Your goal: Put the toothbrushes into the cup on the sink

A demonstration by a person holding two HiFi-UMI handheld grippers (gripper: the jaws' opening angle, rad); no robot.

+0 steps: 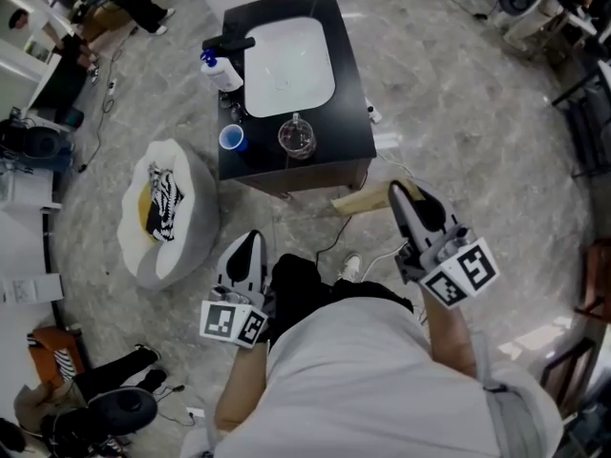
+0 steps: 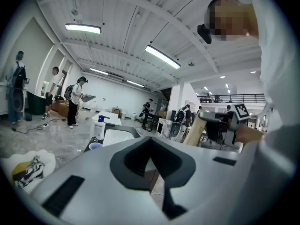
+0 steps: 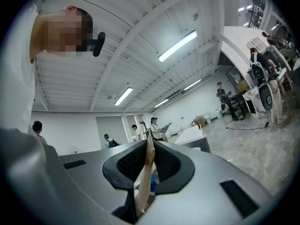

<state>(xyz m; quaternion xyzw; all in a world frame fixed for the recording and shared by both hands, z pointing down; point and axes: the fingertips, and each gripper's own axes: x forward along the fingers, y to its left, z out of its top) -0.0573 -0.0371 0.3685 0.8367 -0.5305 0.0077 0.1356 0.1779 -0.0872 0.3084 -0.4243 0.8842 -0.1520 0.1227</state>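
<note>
Bright even light from ceiling strip lights (image 2: 161,56), soft sheen on floor (image 1: 458,113) around the sink (image 1: 286,65), fisheye bending, dark corners in gripper views

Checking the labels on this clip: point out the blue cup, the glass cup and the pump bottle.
blue cup (image 1: 232,138), head view, its open mouth.
glass cup (image 1: 297,138), head view, middle of the glass.
pump bottle (image 1: 223,75), head view, white body.

Wearer: white short-sleeved shirt (image 1: 382,380), black trousers (image 1: 298,289). Left tongs (image 1: 250,240) and right tongs (image 1: 399,192): silver-grey moulded shells, black inner pads. White left cube (image 1: 234,322) and right cube (image 1: 462,273) carry black square markers.
</note>
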